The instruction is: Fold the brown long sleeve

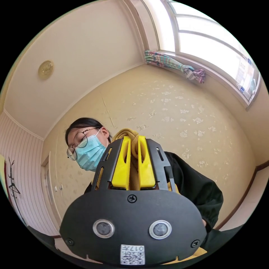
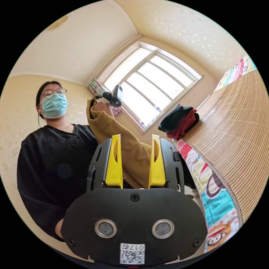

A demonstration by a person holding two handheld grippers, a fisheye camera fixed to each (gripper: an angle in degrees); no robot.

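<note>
Sleeve point(image 1: 135, 157) pinched in left hand-held gripper point(image 1: 134, 140) (rest hidden)

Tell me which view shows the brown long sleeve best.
The right gripper view: the brown long sleeve rises between the open right gripper. The left gripper view gives just a bunched fold pinched in the left gripper.

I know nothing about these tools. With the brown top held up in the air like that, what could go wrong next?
1. The right gripper has its jaws apart around the brown long sleeve, so that side may drop.
2. The left gripper pinches just a narrow bunch of the fabric; a tug might pull it free.
3. A slack garment could land crumpled on the bamboo mat.
</note>
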